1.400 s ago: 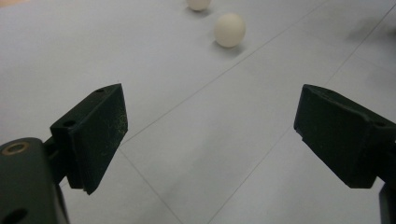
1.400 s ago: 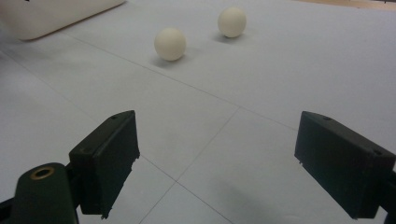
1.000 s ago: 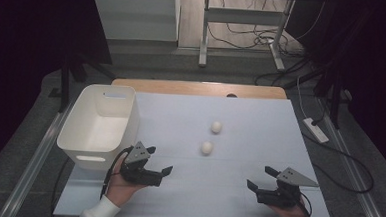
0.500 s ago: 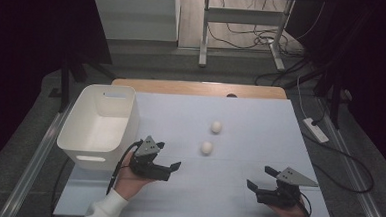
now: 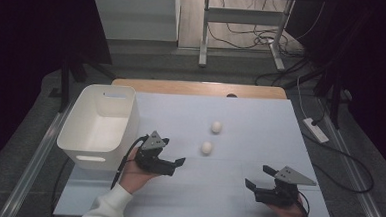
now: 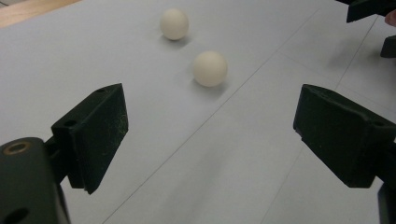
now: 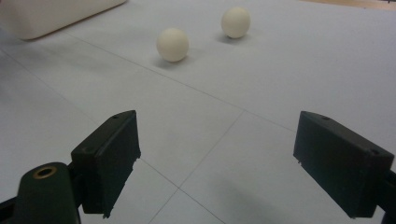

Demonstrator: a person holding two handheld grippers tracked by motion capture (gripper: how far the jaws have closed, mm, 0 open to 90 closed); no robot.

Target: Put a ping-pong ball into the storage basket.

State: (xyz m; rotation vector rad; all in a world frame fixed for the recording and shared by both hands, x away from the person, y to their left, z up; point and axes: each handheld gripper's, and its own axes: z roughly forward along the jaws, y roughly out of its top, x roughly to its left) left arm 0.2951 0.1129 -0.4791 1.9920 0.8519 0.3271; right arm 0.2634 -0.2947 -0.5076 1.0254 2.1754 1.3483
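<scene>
Left gripper (image 5: 174, 166) above pale table (image 5: 250, 116).

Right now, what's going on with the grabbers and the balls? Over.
Left gripper open, aimed at near ball. Right gripper open, empty. Far ball loose on table. Nothing between.

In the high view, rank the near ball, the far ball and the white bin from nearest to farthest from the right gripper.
From the right gripper, at the table's front right:
1. Near ball, mid-table, up and to its left.
2. Far ball, just beyond the first.
3. White bin, at the table's left edge, past the left gripper.
</scene>
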